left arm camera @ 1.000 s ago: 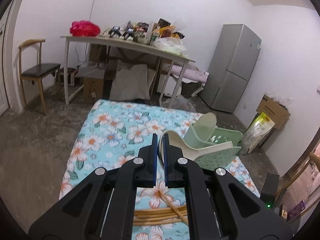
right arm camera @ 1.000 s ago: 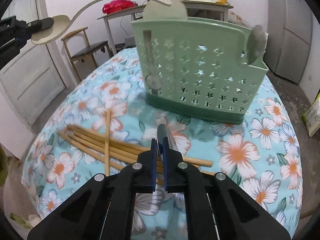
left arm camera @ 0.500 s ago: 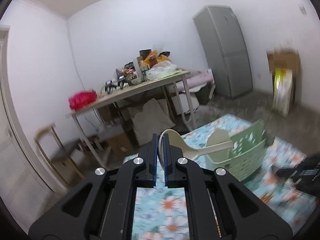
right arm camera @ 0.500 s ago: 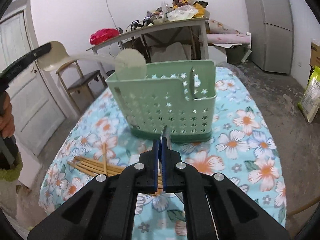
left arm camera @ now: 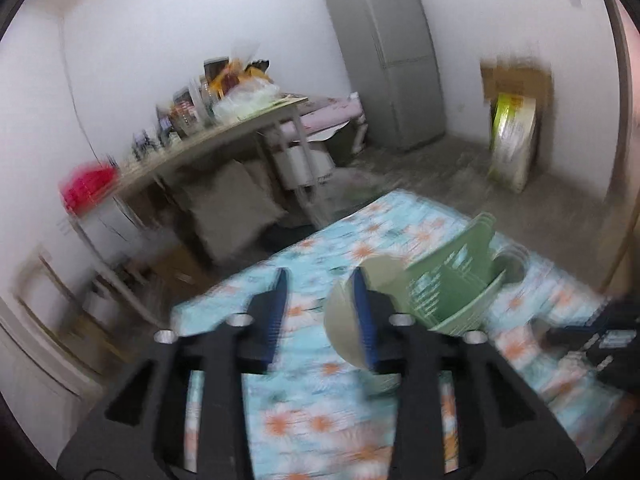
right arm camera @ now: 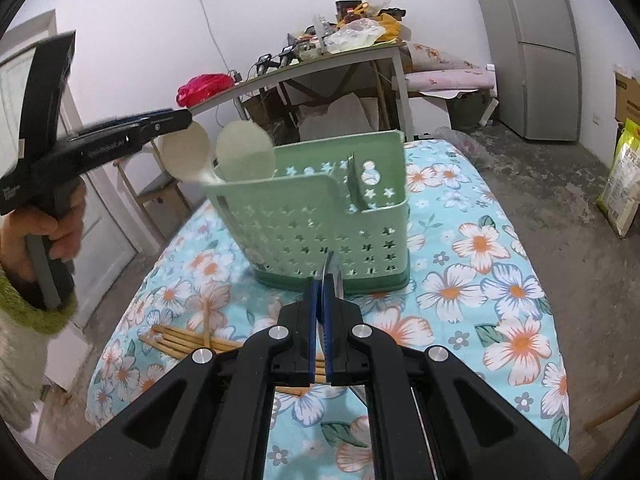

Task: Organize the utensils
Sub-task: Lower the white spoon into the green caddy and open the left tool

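We've got the left gripper (left arm camera: 318, 316) low in the left wrist view with its jaws spread, having just been opening, and the cream rice paddle (left arm camera: 344, 320) lies against the right-hand finger only, no pinch on it, though the picture is blurred. In the right wrist view that paddle (right arm camera: 186, 156) shows at upper left, its handle running down into the back corner of the green basket (right arm camera: 320, 216), beside a second round paddle head (right arm camera: 246, 156) already standing there. So we judge this a release: let the paddle settle into its compartment, then draw the left gripper straight back so the finger doesn't drag the head out. Meanwhile the right gripper (right arm camera: 320, 320) at centre bottom has its jaws pressed together on the metal spoon (right arm camera: 334, 272), held edge-on just in front of the basket, which stands on the flowered table (right arm camera: 500, 280). A metal utensil (right arm camera: 356, 184) already sits in the near right compartment, so we'd lift the spoon over the rim and lower it there. The chopsticks (right arm camera: 180, 340) at lower left are not yet sorted.
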Available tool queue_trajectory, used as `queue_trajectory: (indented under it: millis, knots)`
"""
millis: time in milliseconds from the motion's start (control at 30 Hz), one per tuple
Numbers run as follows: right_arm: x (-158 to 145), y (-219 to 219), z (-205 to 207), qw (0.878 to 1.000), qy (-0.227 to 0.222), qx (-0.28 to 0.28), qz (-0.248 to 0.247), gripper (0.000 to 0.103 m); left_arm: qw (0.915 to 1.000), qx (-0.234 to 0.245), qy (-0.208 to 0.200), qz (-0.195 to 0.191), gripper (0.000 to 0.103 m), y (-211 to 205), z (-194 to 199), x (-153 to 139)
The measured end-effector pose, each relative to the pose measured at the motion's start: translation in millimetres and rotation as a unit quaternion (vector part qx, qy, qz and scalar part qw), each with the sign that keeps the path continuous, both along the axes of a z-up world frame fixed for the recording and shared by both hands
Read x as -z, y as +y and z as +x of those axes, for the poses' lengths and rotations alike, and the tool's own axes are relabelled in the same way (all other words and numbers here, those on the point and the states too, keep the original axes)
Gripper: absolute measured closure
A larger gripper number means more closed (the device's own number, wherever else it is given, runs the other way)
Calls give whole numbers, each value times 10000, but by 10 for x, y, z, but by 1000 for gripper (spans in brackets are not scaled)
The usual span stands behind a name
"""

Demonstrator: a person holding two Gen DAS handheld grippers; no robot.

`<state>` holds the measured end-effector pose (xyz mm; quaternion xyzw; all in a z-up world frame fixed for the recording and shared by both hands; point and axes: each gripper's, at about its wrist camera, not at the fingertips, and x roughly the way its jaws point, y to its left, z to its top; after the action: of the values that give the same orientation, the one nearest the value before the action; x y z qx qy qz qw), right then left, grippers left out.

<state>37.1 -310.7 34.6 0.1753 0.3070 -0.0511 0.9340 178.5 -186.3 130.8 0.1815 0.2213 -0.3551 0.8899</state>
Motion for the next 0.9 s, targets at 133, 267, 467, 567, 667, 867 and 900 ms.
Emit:
queue_trajectory:
  millis: [133, 267, 467, 567, 667, 867, 900]
  knots:
    - [-77, -134, -46, 9997, -142, 52, 170, 100, 9889, -63, 837, -1225, 53, 248, 199, 11]
    - [-227, -307, -79, 9974, -467, -32, 554, 100, 9682, -378, 1330, -2087, 48, 523, 281, 99]
    - [-672, -508, -54, 9838, -1324, -487, 1105, 100, 9596, -852, 1527, -2203, 45, 801, 211, 323]
    - [-917, -585, -3, 9739, -1763, -731, 1231, 100, 9575, -993, 1633, -2161, 45, 911, 198, 435]
    - [-1154, -685, 81, 9614, -2199, -964, 1344, 100, 9542, -1142, 1767, -2127, 44, 1051, 135, 574]
    - [-1292, -798, 430, 9543, -2449, -1202, 1221, 100, 9511, -1311, 1881, -2069, 43, 1249, 30, 731]
    - [-1246, -830, 532, 9542, -2404, -1247, 1273, 100, 9508, -1338, 1884, -2061, 43, 1271, 10, 748]
